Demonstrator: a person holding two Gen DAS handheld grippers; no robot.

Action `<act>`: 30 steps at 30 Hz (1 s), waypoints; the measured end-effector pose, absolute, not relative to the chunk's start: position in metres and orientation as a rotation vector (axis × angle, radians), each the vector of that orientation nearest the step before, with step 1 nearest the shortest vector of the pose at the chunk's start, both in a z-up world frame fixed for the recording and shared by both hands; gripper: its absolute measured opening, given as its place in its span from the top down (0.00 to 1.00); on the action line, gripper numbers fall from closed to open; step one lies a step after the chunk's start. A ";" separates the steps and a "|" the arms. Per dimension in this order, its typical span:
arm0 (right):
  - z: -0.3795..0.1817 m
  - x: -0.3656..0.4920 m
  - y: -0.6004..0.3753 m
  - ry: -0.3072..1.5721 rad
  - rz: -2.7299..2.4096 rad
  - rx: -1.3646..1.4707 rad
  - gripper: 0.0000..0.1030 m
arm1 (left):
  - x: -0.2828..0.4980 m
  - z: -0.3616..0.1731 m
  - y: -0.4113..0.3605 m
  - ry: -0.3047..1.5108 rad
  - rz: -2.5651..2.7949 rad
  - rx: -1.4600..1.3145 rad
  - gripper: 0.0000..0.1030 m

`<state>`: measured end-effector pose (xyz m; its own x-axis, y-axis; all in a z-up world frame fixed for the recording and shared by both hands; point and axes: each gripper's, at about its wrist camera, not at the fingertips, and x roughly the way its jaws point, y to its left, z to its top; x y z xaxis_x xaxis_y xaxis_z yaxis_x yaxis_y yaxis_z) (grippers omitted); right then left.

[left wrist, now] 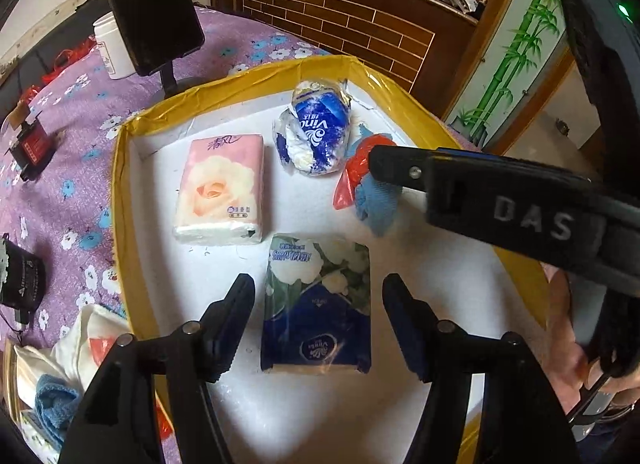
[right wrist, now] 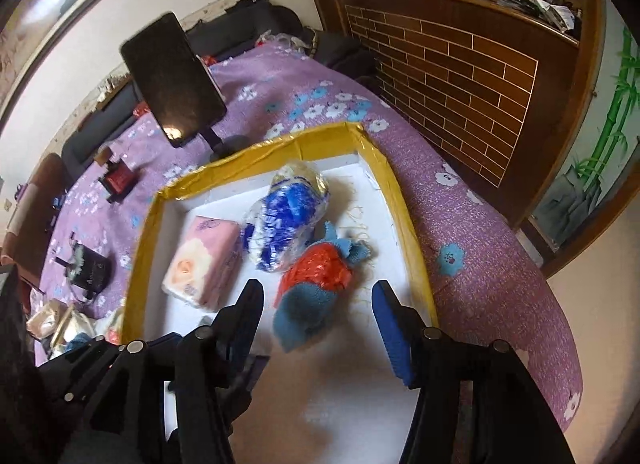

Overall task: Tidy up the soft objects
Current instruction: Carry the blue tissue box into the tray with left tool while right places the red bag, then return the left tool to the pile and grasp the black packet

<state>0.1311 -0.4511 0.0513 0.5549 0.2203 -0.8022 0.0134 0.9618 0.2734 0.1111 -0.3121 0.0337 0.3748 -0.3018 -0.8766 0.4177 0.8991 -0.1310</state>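
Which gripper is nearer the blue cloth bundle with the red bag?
Right. The right gripper is open just short of the blue cloth bundle. The left gripper is open around the dark blue tissue pack, farther off.

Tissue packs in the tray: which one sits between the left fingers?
The blue-and-green floral pack, nearest the left gripper. The pink rose pack and crumpled blue Vinda pack lie farther back.

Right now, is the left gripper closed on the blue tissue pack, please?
No, the left gripper is open, its fingers apart on either side of the blue tissue pack.
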 end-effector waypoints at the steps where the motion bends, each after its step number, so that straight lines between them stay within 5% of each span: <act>1: 0.055 0.126 -0.450 0.964 0.131 0.265 0.41 | 0.108 0.036 -0.310 1.090 -0.466 0.110 0.37; 30: 0.083 0.024 -0.329 0.879 0.438 0.286 0.41 | -0.013 0.071 -0.179 0.969 -0.497 0.026 0.33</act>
<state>0.0244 -0.3291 0.0827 0.5579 0.4809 -0.6764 -0.2507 0.8746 0.4151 -0.0127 -0.1790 0.0708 0.4635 -0.3925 -0.7944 0.4157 0.8881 -0.1962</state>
